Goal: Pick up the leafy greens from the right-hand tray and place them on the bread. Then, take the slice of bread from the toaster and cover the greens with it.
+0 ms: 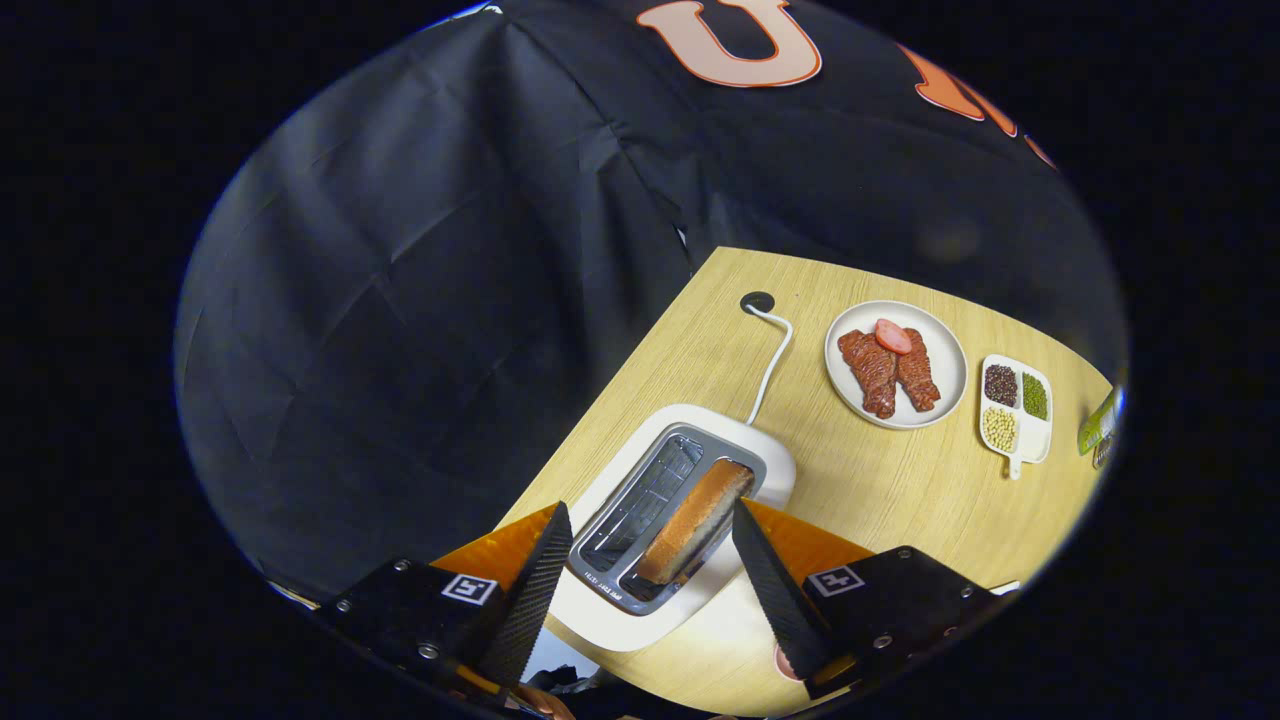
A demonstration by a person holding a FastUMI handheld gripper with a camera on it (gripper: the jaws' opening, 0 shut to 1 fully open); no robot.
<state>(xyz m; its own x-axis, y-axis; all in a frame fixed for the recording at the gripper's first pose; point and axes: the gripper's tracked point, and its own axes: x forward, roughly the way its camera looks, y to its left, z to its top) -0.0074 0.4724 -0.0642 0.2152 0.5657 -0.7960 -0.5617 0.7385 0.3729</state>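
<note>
Your gripper [655, 575] hangs above the toaster [672, 520] with its jaws spread wide and empty. The slice of bread [697, 520] stands in 1 of the 2 slots, between your fingers and nearer the right one. Come straight down, centre the slice's top edge, then close across its flat faces. Beyond the toaster, well apart, sits a plate of meat [895, 365].

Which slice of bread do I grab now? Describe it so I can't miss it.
On the wooden table sits a white toaster with two slots. The bread slice stands in the slot nearer the meat plate, between the open gripper fingers; the other slot is empty.
</note>
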